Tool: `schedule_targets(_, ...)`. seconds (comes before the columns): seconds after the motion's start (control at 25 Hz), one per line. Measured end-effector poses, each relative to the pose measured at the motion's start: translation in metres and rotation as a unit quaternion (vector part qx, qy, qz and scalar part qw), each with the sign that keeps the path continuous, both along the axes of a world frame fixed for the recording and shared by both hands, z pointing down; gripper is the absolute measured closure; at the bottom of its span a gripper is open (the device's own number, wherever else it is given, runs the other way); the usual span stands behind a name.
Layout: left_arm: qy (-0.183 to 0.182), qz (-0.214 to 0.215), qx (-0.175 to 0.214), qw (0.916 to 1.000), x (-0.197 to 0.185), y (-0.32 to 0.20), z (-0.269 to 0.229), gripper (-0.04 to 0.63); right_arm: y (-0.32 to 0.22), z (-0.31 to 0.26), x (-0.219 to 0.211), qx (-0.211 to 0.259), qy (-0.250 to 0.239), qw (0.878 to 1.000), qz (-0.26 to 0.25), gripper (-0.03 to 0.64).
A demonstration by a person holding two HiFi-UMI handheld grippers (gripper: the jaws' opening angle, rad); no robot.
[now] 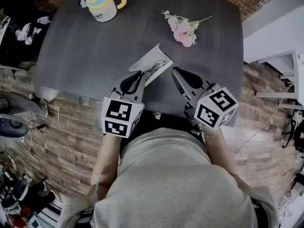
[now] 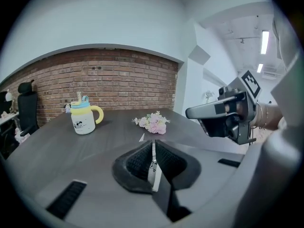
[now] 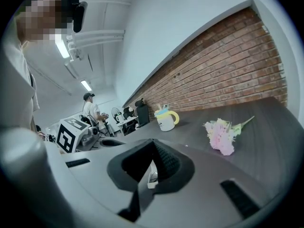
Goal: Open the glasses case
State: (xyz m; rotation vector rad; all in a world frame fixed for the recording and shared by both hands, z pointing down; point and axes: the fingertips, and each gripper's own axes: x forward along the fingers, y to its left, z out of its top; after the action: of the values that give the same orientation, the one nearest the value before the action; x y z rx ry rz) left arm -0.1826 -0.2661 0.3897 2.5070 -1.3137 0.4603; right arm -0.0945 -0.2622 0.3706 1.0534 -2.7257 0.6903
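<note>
A flat white glasses case (image 1: 151,61) lies on the dark table (image 1: 90,56) near its front edge, with thin dark-framed glasses (image 1: 155,68) at its near side. My left gripper (image 1: 138,75) hovers over the case's near left corner with its jaws shut and nothing clearly held. In the left gripper view a white corner of the case (image 2: 141,137) peeks past the shut left gripper (image 2: 153,142). The right gripper (image 1: 175,71) hangs just right of the case, jaws together. In the right gripper view a sliver of white (image 3: 151,177) shows below the right gripper (image 3: 153,141).
A cream mug (image 1: 103,4) with a yellow handle stands at the table's far left. A pink flower sprig (image 1: 183,30) lies at the far right. White furniture (image 1: 285,65) stands right of the table. Office chairs and a person (image 3: 90,109) are in the background.
</note>
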Motion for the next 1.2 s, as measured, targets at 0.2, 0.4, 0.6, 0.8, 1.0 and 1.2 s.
schedule_targets(0.2,0.018,-0.001,-0.008,0.9998,0.004,0.010,0.002,0.558,0.010,0.007,-0.011,-0.010,0.010,1.000,-0.023,0.612)
schedule_targets(0.4,0.021,0.002,-0.018,0.9996,0.002,0.014,0.007,0.558,0.017,0.012,-0.020,-0.015,0.014,0.999,-0.036,0.612)
schedule_targets(0.6,0.033,0.001,-0.033,0.9989,0.000,0.017,0.012,0.558,0.025,0.020,-0.022,-0.026,0.023,0.999,-0.038,0.612)
schedule_targets(0.8,0.031,0.000,-0.051,0.9982,0.002,0.024,0.023,0.558,0.031,0.028,-0.016,-0.037,0.032,0.998,-0.032,0.612)
schedule_targets(1.0,0.016,0.006,-0.065,0.9977,0.003,0.027,0.035,0.560,0.031,0.036,-0.015,-0.042,0.045,0.997,-0.037,0.612)
schedule_targets(1.2,0.012,0.014,-0.075,0.9970,0.004,0.029,0.040,0.558,0.031,0.041,-0.014,-0.055,0.048,0.997,-0.031,0.612)
